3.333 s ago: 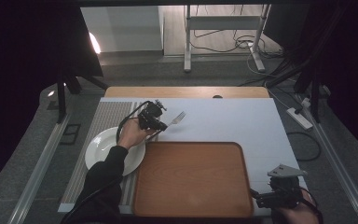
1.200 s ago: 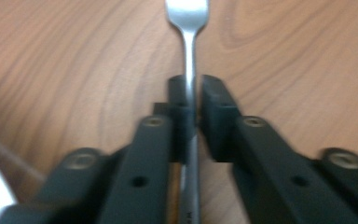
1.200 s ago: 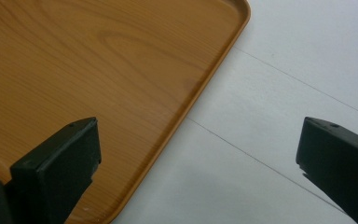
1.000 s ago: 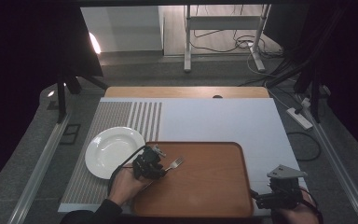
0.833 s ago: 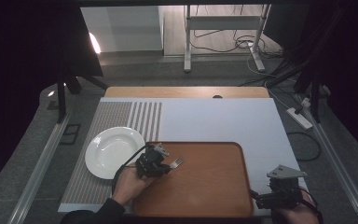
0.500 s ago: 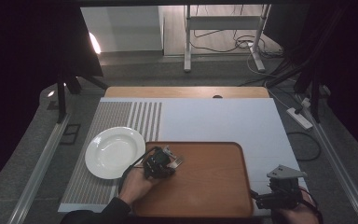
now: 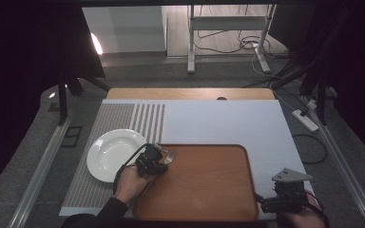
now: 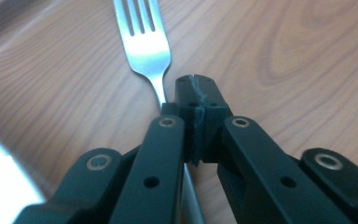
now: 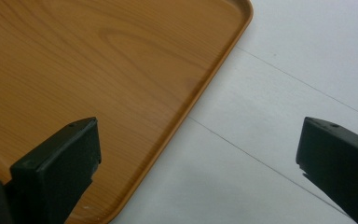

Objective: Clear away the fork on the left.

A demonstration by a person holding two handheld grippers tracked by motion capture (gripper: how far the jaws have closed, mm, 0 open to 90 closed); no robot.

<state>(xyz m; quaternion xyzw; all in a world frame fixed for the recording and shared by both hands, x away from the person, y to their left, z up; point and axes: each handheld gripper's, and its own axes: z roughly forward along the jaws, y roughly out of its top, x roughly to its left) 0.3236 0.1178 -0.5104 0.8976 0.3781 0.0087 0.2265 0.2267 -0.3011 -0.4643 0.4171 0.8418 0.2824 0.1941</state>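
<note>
The fork [image 8: 144, 42], pinched in the left gripper's [image 7: 153, 160] closed fingers, lay at the wooden tray's [image 7: 209, 190] nine o'clock edge, unreleased; right gripper [image 7: 285, 197] idle, fingers wide apart.

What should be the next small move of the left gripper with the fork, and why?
Probably lower it slightly and open the fingers. The left gripper is shut on the fork, whose tines already lie over the tray, beside the plate. The right gripper waits open at the tray's corner.
</note>
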